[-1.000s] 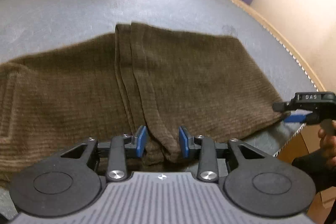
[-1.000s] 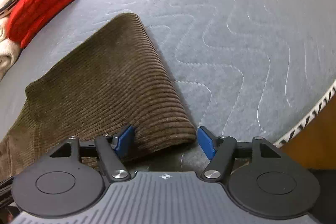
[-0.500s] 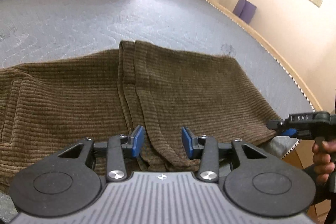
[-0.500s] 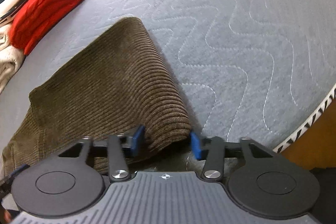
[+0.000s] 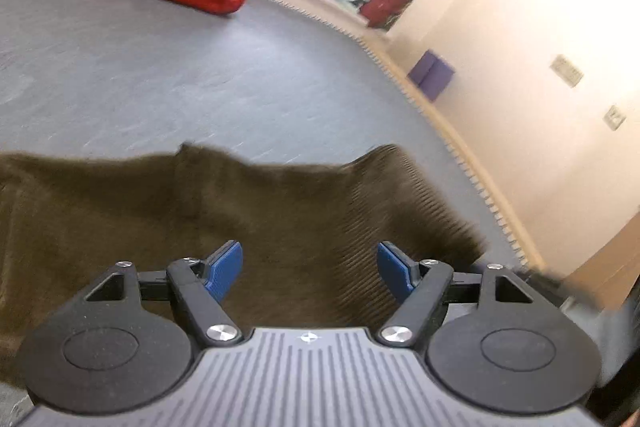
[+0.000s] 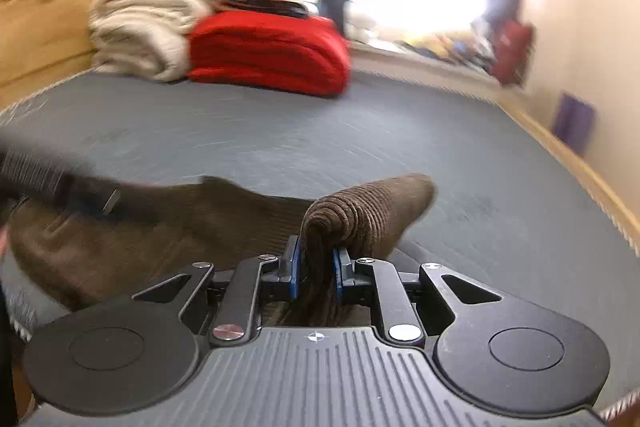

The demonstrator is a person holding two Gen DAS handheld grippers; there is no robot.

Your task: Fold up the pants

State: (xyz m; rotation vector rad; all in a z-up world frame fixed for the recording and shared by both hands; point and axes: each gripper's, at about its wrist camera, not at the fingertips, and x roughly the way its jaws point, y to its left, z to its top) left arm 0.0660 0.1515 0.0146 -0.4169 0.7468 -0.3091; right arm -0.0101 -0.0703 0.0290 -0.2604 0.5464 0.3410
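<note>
Since the earlier frames we had let the middle fold of the pants (image 5: 280, 219) slip out of our left tongs (image 5: 310, 269), whose jaws had just been opening and now stood wide apart with nothing pinched between them. The view from them had tipped up, so more of the room showed. Our right tongs (image 6: 316, 269) had just been closing, and now clamped a bunched end of the brown corduroy, lifted off the mattress (image 6: 280, 135) where it had lain flat before.

We judged the step in hand to be carrying that end across to fold the pants onto themselves. The next move would call for us to sweep the right tongs over the garment toward its far end, lay the end down square with the edge below, and only then let go; the left tongs would need a fresh hold or to pin the crease.

In the left wrist view the pants filled the middle and lower left of the frame, spread on the grey mattress just beyond the open blue pads (image 5: 226, 265). That view was smeared, so whether the cloth touched those pads we could only guess; it looked clear of them. In the right wrist view the gripped end rose as a rolled hump at lower centre, the rest trailing to the lower left.
</note>
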